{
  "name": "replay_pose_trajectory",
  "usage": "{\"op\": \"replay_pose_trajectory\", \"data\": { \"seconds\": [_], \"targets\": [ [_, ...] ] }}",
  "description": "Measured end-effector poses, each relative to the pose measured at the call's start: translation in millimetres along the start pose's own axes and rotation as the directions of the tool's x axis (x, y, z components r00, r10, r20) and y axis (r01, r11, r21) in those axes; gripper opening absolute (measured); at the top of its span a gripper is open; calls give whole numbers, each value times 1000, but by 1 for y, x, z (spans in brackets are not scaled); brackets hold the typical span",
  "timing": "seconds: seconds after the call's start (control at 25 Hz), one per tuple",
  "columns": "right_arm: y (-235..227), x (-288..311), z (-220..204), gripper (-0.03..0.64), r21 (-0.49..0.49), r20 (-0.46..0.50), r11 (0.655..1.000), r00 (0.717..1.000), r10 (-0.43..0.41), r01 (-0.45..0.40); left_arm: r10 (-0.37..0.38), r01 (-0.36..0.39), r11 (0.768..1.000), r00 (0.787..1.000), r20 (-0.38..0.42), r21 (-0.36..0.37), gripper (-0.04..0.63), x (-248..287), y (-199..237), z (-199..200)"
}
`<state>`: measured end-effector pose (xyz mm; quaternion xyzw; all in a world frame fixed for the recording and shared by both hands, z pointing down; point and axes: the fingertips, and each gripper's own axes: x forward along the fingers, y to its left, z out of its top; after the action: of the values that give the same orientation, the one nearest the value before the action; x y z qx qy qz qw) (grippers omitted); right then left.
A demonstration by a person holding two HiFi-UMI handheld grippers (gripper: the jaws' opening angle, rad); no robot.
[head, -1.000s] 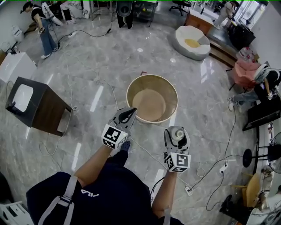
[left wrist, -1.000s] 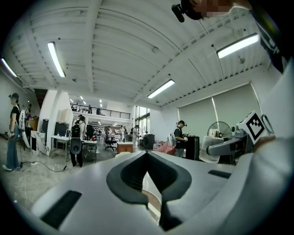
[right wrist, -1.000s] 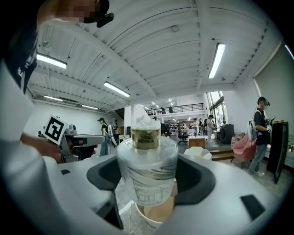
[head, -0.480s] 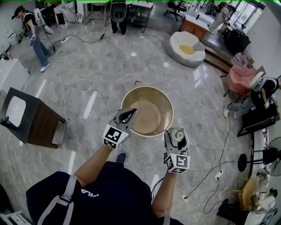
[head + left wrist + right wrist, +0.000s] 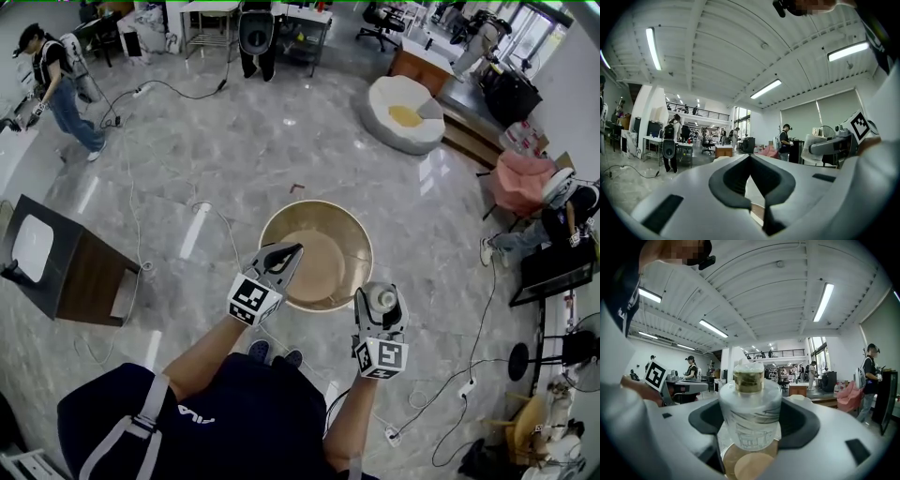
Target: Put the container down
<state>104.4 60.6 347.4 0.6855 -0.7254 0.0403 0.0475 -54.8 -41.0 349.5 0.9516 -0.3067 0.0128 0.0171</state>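
A frosted glass container (image 5: 379, 299) with a gold neck stands upright in my right gripper (image 5: 380, 305), which is shut on its body. The right gripper view has the container (image 5: 750, 414) filling the gap between the jaws of the right gripper (image 5: 751, 423). Below it lies a round wooden tub (image 5: 315, 204) on the marble floor, seen under the container as the tub (image 5: 746, 466). My left gripper (image 5: 289, 253) hangs over the tub's near left rim, shut with nothing in it. In its own view the left gripper (image 5: 750, 179) points out into the hall.
A dark side table (image 5: 66, 272) stands at the left. Cables (image 5: 216, 220) trail across the floor around the tub, and a power strip (image 5: 464, 386) lies at the right. A white round seat (image 5: 405, 112) is far back. People stand at the far left (image 5: 52, 80) and sit at the right (image 5: 562, 211).
The tub has come closer and now lies right under both grippers. The grippers keep their pose, the right one still shut on the container.
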Motion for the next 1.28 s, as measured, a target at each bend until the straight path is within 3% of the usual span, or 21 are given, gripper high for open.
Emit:
{"op": "replay_pose_trajectory", "data": {
  "seconds": [0.4,0.96,1.28],
  "targets": [
    [-28,32,2,337,2,1,998,998,65,-65,59,-59,998,998,-8,-2,25,27,4,1],
    [-45,23,-10,337,0,13,986,985,170,-170,138,-138,990,990,-19,28,25,23,-26,0],
    [-60,16,-12,337,22,8,982,983,186,-186,181,-180,983,983,-16,25,25,18,-35,6]
  ]
}}
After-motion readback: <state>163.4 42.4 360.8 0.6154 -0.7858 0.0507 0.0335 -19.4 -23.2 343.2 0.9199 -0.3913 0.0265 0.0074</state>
